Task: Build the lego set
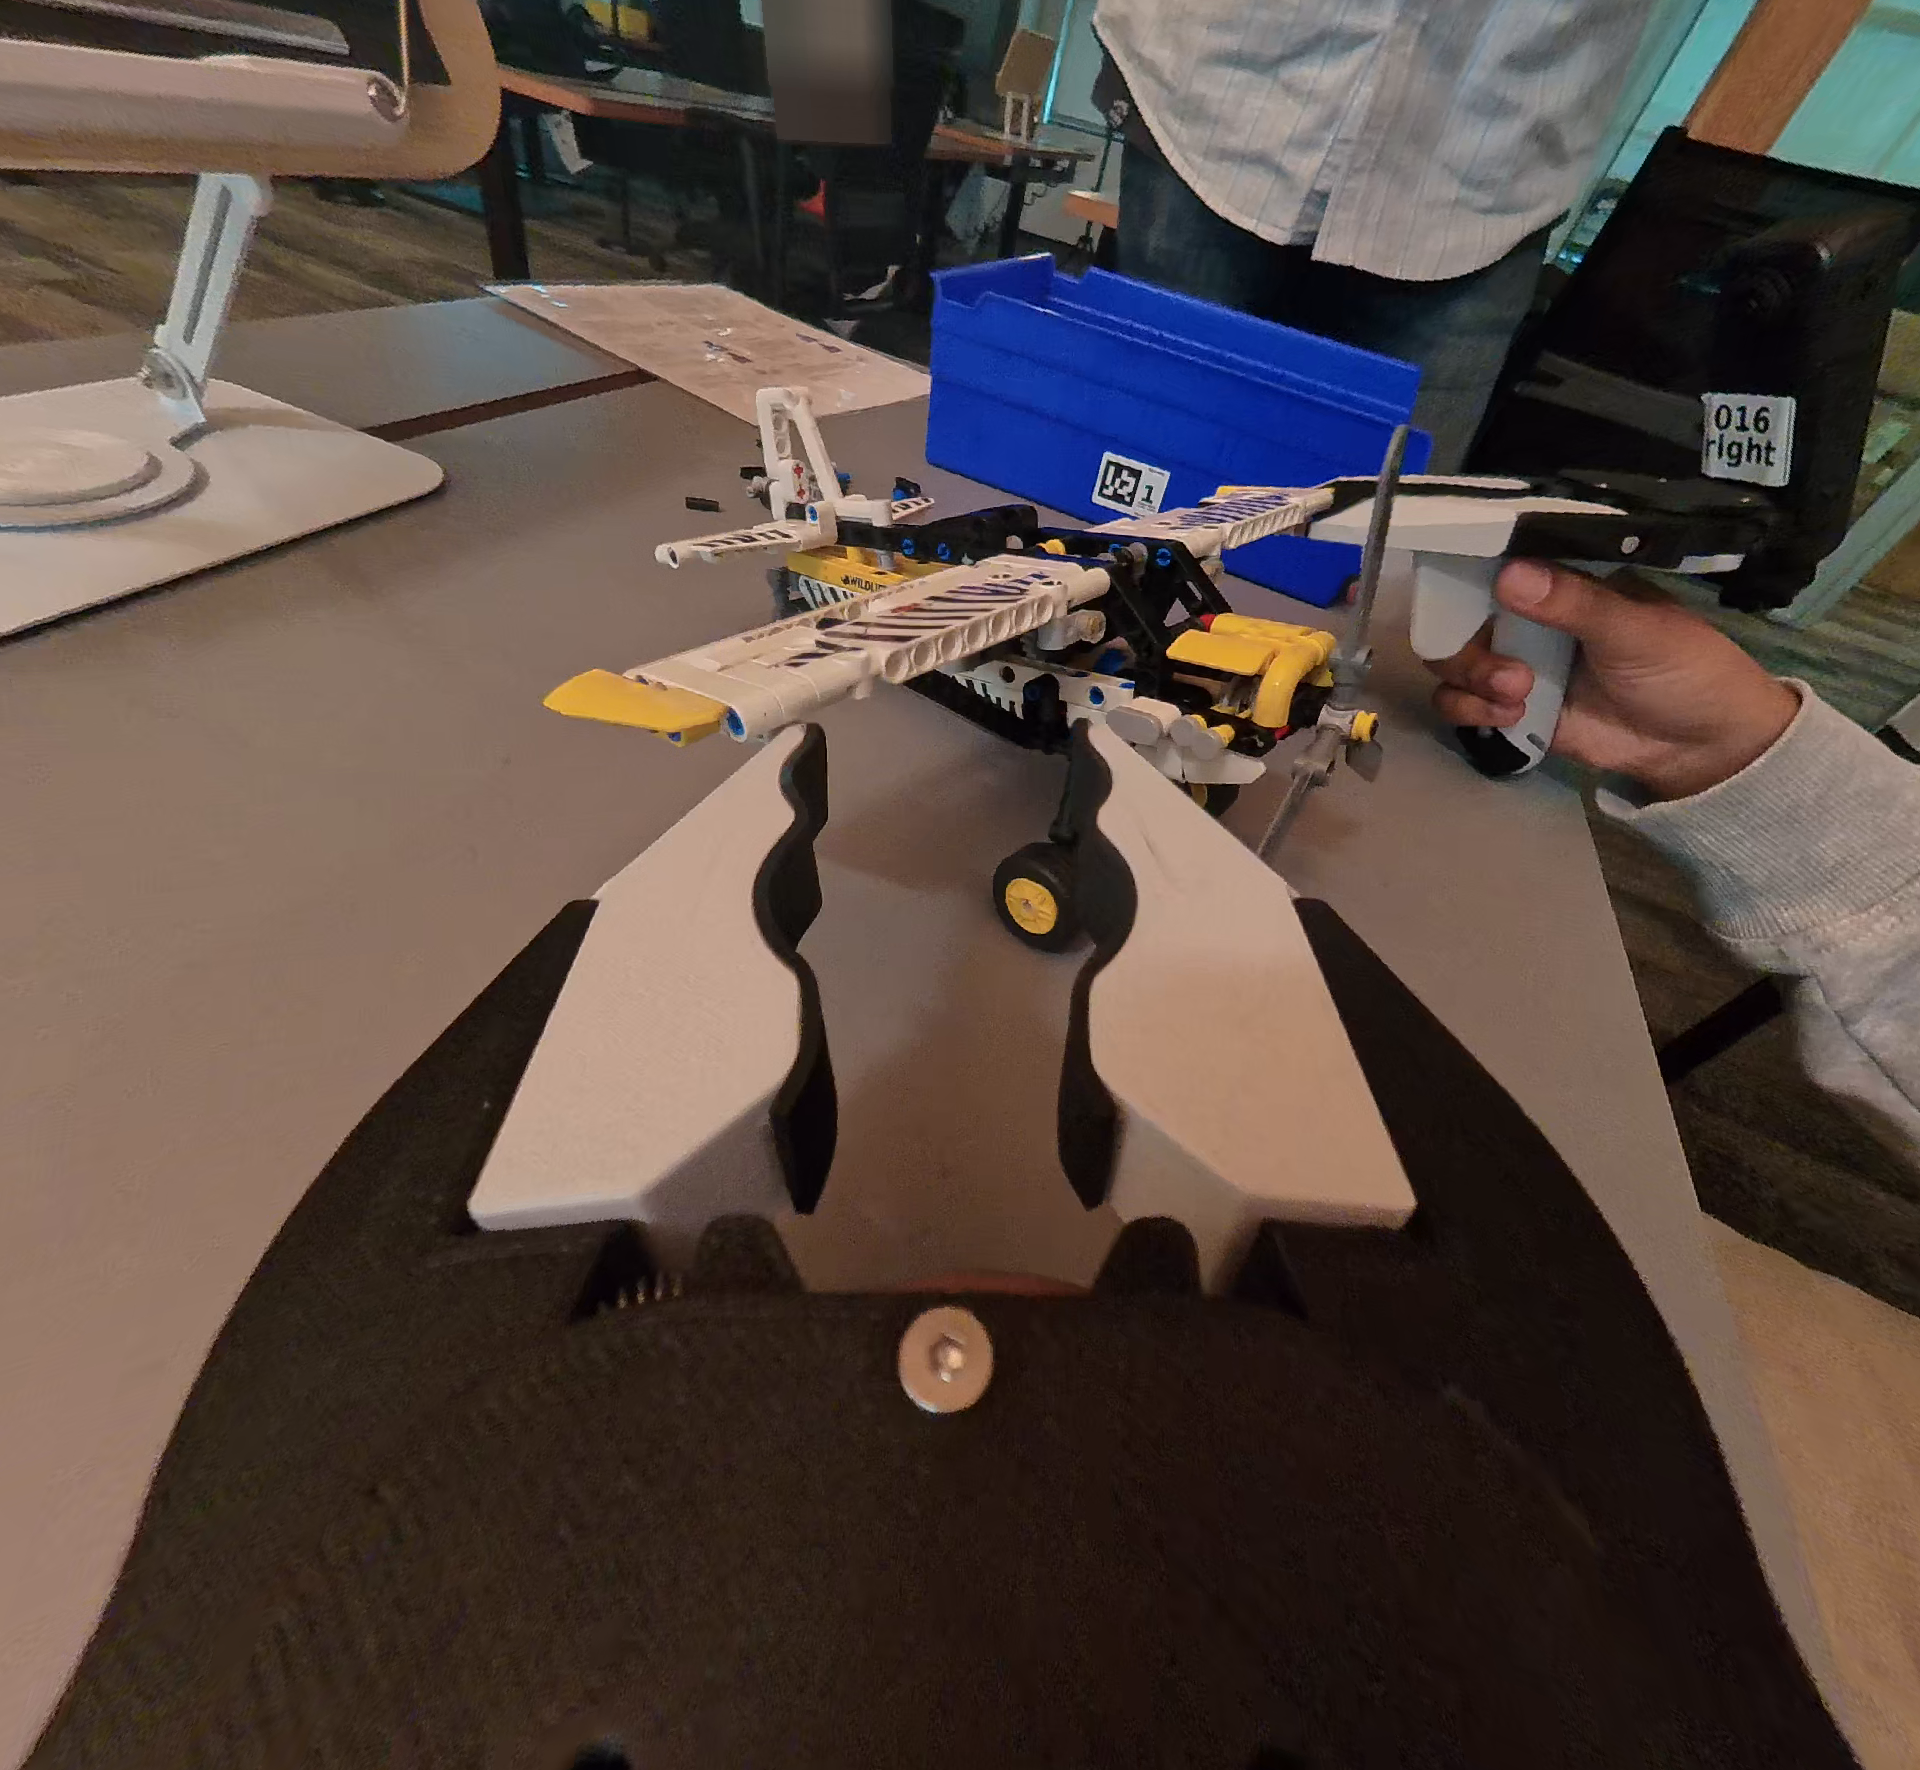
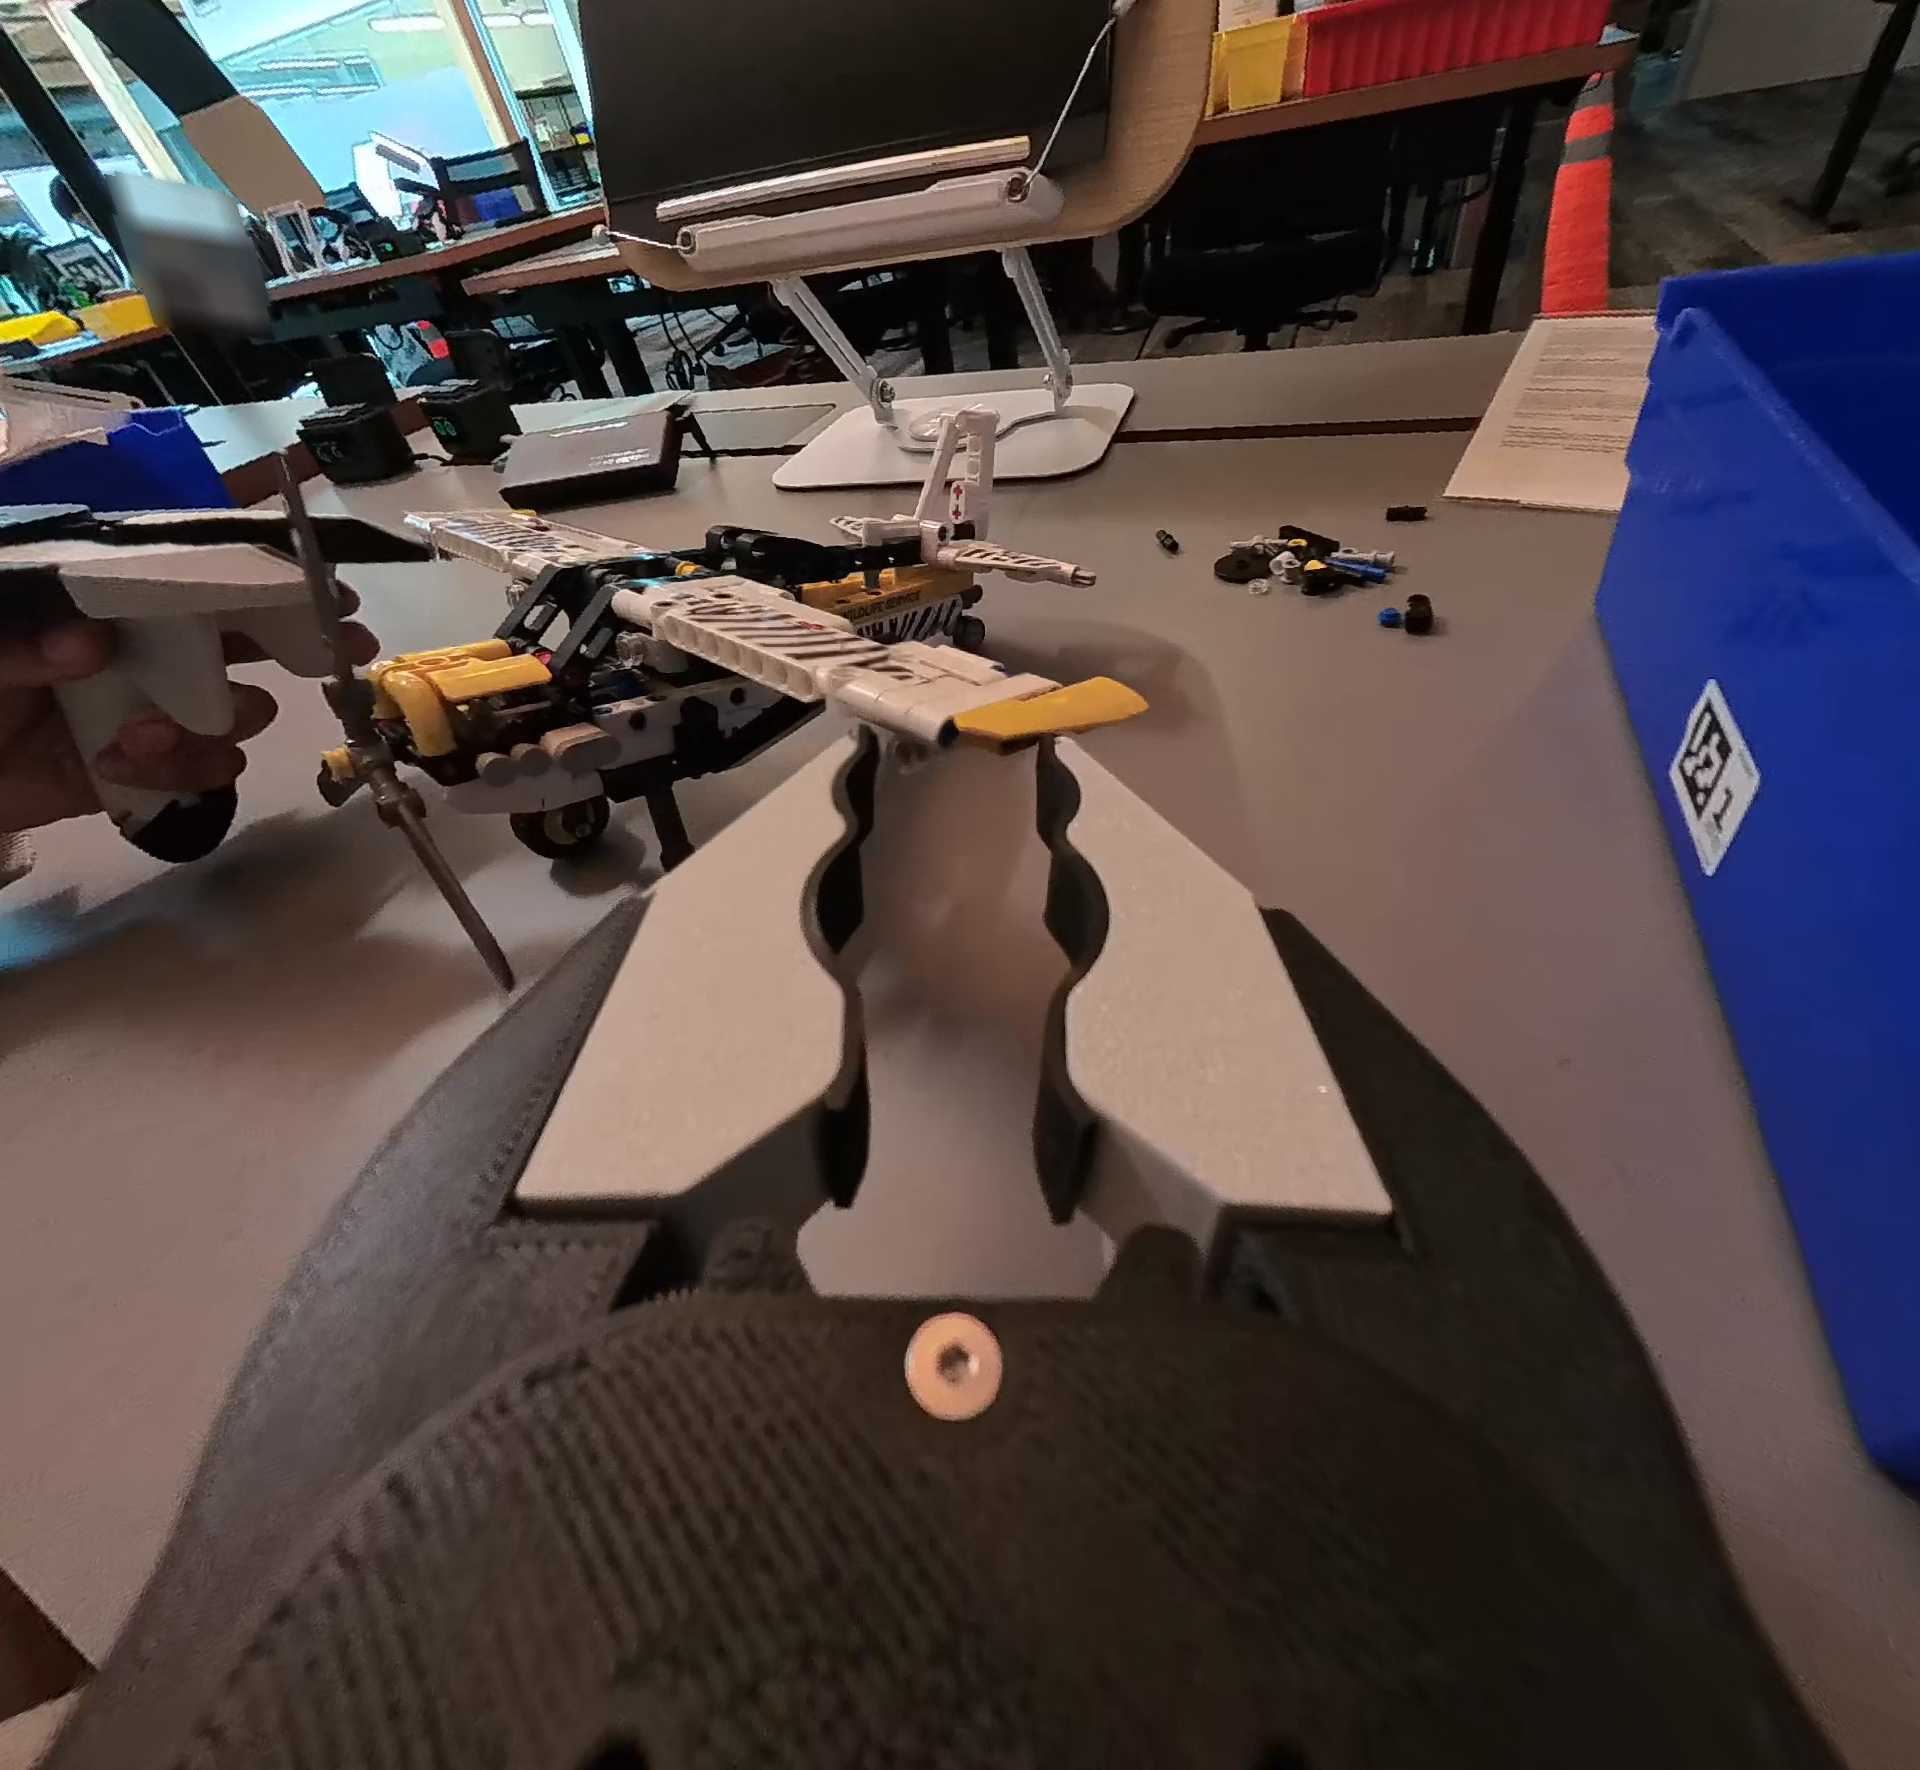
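Standing on its wheels at the centre of both frames, the lego plane (image 1: 997,619) rests on the grey worktop (image 1: 260,837), white striped wings spread, yellow engine block and grey propeller (image 1: 1351,671) at its nose. In the left wrist view the left hand-held gripper (image 1: 945,754) fills the lower half of the frame — its white fingers (image 1: 686,972) stand well apart with nothing between them, the tips just under the yellow-tipped wing (image 1: 634,704). At the right edge of that frame the right hand-held gripper (image 1: 1340,502), held by a hand (image 1: 1621,681), reaches the far wing tip; whether it pinches the wing I cannot tell. In the right wrist view its own fingers (image 2: 727,993) are parted moderately and empty, tips just below the near yellow wing tip (image 2: 1049,710). A blue bin (image 1: 1164,390) sits behind the plane at upper right of the left view. Loose small parts (image 2: 1309,567) lie scattered at right centre of the right view — near a paper sheet (image 2: 1558,411). A monitor stand (image 2: 956,432) rises at top centre.
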`<state>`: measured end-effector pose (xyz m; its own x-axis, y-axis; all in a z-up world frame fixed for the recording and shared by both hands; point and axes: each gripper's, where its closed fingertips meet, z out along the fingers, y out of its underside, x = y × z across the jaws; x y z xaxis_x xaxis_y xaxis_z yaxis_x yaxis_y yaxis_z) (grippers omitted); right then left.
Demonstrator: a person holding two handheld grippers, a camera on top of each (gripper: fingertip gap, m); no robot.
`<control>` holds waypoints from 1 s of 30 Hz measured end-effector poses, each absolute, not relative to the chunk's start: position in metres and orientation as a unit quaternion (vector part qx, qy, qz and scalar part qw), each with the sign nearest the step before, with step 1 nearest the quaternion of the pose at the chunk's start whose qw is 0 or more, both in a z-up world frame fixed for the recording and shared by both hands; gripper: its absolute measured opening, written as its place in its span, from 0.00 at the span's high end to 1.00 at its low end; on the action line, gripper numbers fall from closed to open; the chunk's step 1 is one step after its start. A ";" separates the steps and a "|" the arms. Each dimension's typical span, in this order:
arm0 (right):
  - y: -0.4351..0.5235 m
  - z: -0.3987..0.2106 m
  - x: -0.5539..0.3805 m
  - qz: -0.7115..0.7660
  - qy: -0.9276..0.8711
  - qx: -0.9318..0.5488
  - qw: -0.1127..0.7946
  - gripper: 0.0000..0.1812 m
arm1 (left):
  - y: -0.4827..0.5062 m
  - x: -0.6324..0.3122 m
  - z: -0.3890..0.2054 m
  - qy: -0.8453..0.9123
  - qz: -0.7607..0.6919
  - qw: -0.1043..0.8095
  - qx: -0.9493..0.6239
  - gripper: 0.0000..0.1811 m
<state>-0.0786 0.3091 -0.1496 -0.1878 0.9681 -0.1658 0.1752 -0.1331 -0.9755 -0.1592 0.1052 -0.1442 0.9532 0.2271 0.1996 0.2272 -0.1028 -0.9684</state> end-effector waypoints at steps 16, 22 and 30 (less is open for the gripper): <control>0.304 -0.145 -0.076 0.544 -0.549 -0.508 0.381 0.86 | 0.103 -0.164 -0.145 -0.155 0.020 0.652 -0.742 0.77; 0.293 -0.138 -0.074 0.547 -0.555 -0.497 0.381 0.82 | 0.102 -0.168 -0.147 -0.162 0.024 0.647 -0.744 0.76; 0.279 -0.131 -0.071 0.512 -0.592 -0.480 0.397 0.80 | 0.109 -0.157 -0.146 -0.146 0.016 0.649 -0.747 0.75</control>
